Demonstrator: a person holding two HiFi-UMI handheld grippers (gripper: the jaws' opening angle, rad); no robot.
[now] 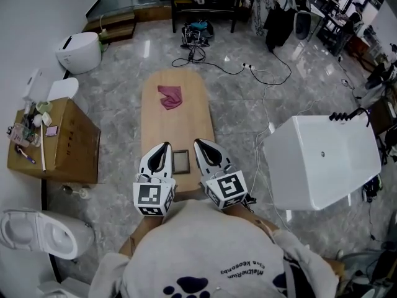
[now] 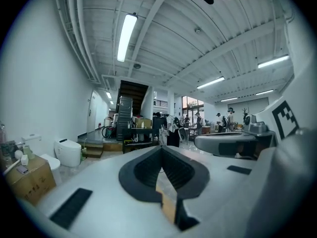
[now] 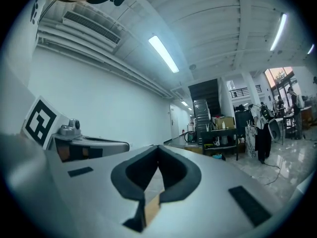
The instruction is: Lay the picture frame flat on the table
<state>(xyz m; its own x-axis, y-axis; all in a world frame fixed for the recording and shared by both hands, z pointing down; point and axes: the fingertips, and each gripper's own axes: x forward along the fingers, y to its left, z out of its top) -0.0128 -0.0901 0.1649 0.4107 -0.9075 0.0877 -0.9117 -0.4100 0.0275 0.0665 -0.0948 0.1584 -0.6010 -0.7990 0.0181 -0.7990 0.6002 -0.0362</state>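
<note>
Picture frame [image 1: 180,160] lies flat on table [image 1: 180,120] between left tool [image 1: 165,146] and right tool [image 1: 198,144], both closed, empty.

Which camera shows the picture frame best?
The head view: the picture frame sits on the wooden table between the left gripper and right gripper. The gripper views look level across the room and show none of it.

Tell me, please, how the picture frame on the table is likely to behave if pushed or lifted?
The picture frame looks small and thin, so probably light and stiff. It seems to lie flat on the smooth wooden table, so a push would likely slide it rather than tip it.
</note>
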